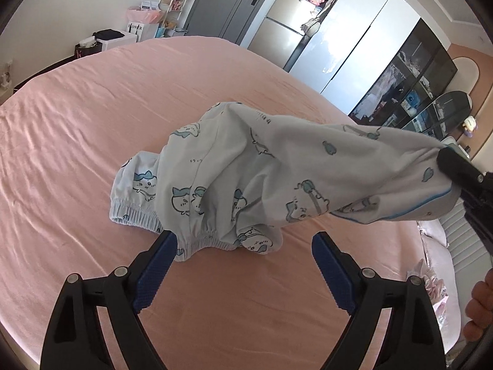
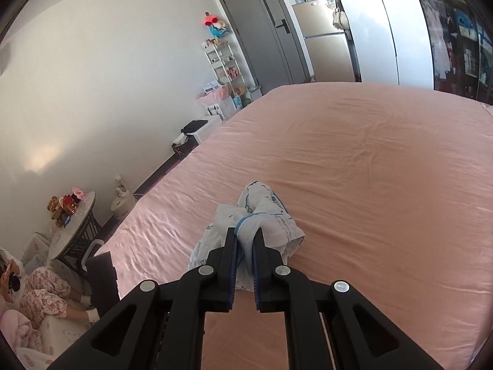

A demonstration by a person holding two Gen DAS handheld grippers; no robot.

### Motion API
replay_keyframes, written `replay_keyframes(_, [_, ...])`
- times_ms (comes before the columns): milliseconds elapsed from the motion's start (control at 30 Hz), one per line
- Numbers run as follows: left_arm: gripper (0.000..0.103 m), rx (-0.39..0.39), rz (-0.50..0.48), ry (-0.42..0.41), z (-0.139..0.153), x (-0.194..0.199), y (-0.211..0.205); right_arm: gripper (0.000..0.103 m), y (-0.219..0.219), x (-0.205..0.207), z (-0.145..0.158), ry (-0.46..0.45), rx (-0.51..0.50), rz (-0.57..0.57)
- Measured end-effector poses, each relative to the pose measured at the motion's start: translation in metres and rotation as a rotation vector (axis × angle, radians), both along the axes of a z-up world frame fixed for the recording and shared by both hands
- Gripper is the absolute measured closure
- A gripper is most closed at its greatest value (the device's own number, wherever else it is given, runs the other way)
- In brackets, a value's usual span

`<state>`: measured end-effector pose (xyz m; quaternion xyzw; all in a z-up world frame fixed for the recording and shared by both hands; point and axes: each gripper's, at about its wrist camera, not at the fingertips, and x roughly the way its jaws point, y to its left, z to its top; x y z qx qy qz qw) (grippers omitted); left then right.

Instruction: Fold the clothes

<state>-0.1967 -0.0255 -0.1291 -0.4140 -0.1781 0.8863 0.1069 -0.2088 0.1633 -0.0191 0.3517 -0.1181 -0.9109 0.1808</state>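
A pair of pale pyjama trousers [image 1: 246, 182], printed with blue cartoon cats, lies partly bunched on a pink bed [image 1: 77, 160], well in from its edges. The right gripper [image 2: 245, 240] is clamped on one trouser end, the blue-piped fabric pinched between its blue pads; in the left wrist view that end is lifted off the sheet toward the right side, while the rest of the garment trails down to the mattress. The left gripper [image 1: 243, 240] stands wide apart and holds nothing, its left finger [image 1: 157, 265] touching or just beside the gathered elastic waistband [image 1: 197, 240], which rests on the sheet. Beyond the far edge of the bed stand a grey door [image 2: 262, 30], a steel fridge [image 2: 326, 43] and a white rack [image 2: 222, 61]. A person in patterned pyjamas [image 2: 43, 293] sits on the floor beside the bed's left edge.
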Motion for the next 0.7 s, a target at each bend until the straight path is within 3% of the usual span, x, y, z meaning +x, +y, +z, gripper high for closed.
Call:
replay_keyframes(233, [0.013,-0.120,-0.023,0.014,-0.019,-0.005,0.011,0.097,0.007,-0.009,-0.004,-0.008,-0.018,-0.008])
replay_keyframes(700, [0.013,-0.161,0.043,-0.059,-0.057,-0.025,0.001,0.097,0.006,-0.015,-0.009,0.007,-0.014,-0.001])
